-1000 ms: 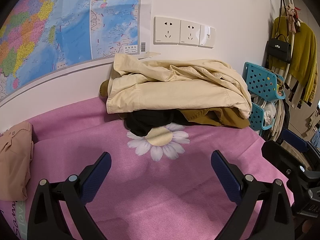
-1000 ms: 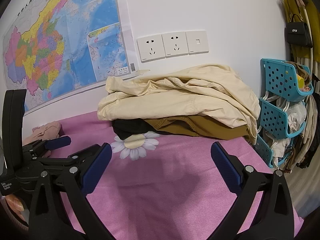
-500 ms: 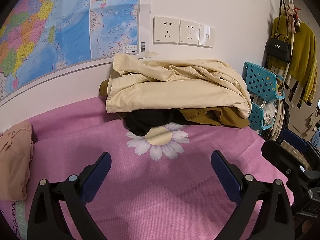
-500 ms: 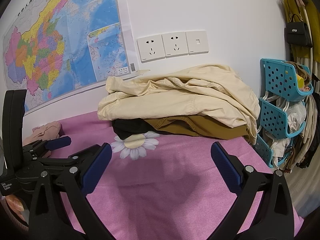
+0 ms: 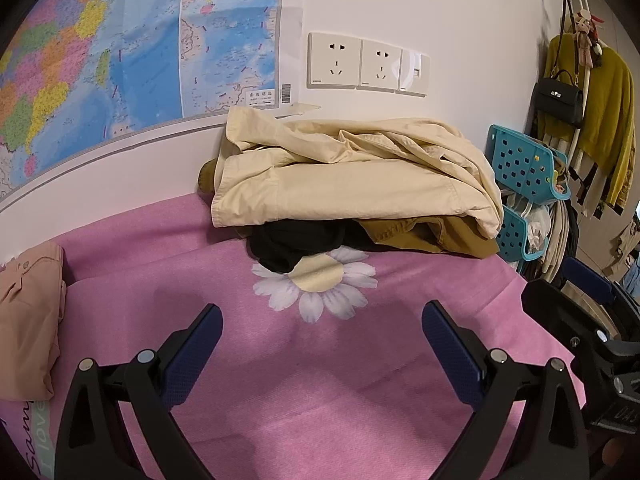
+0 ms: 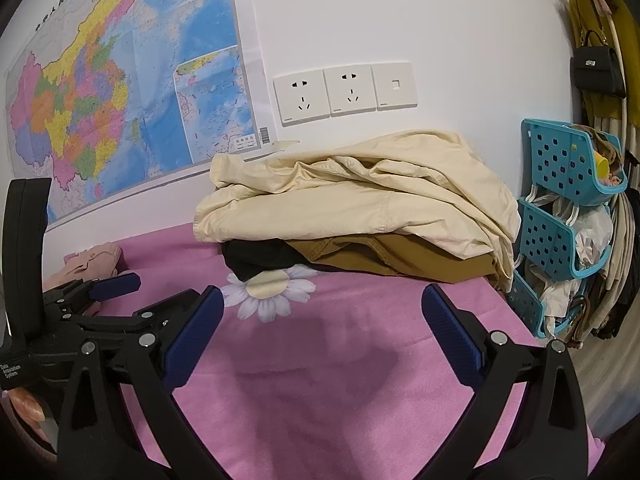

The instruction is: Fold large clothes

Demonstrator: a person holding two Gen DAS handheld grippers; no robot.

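Left wrist view: left gripper (image 5: 322, 326) spread wide and empty over the pink bedspread (image 5: 328, 392), well short of the cream jacket (image 5: 352, 176) piled against the wall.
Right wrist view: right gripper (image 6: 322, 308) likewise spread and empty; cream jacket (image 6: 360, 196) tops black and brown garments (image 6: 384, 258).

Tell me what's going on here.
A person holds a gripper in each hand over a pink bedspread, about to fold clothes. The left gripper and right gripper both hang with jaws wide open, holding nothing. Ahead, against the wall, lies an unfolded pile: a cream jacket on top of a black garment and a brown one. A pink garment lies off to the left. Nothing is grasped yet.
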